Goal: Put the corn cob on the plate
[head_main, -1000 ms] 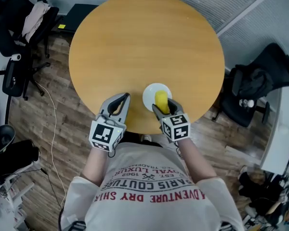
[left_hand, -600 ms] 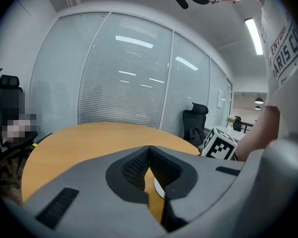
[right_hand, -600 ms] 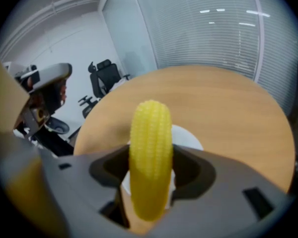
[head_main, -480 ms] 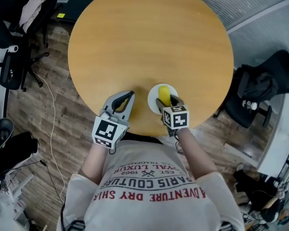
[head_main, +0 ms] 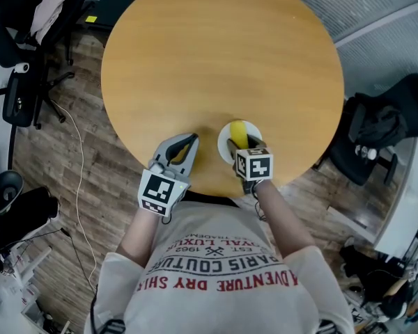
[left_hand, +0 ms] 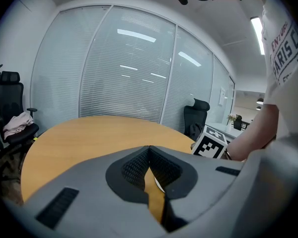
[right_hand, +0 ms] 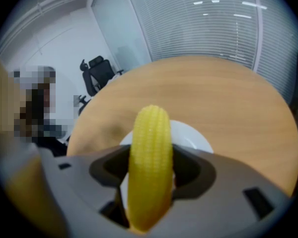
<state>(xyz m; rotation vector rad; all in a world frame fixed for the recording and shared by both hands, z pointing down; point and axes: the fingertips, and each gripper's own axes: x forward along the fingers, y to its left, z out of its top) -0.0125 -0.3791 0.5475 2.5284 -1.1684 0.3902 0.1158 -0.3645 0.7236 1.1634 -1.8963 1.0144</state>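
Note:
A yellow corn cob (right_hand: 149, 167) stands between the jaws of my right gripper (right_hand: 150, 170), which is shut on it, just above a small white plate (right_hand: 193, 135). In the head view the corn cob (head_main: 239, 136) lies over the plate (head_main: 225, 139) near the front edge of the round wooden table (head_main: 216, 61), with the right gripper (head_main: 242, 146) behind it. My left gripper (head_main: 184, 146) rests beside the plate to its left, shut with nothing in it. In the left gripper view the left gripper (left_hand: 149, 150) has its jaws closed together.
Black office chairs stand around the table: one at the left (head_main: 28, 26) with clothes on it, one at the right (head_main: 376, 131). A cable (head_main: 73, 179) runs over the wooden floor at the left. Glass walls with blinds (left_hand: 129, 73) lie beyond the table.
The right gripper with the corn cob has moved slightly forward and right over the plate. The left gripper has shifted a little to the right too.

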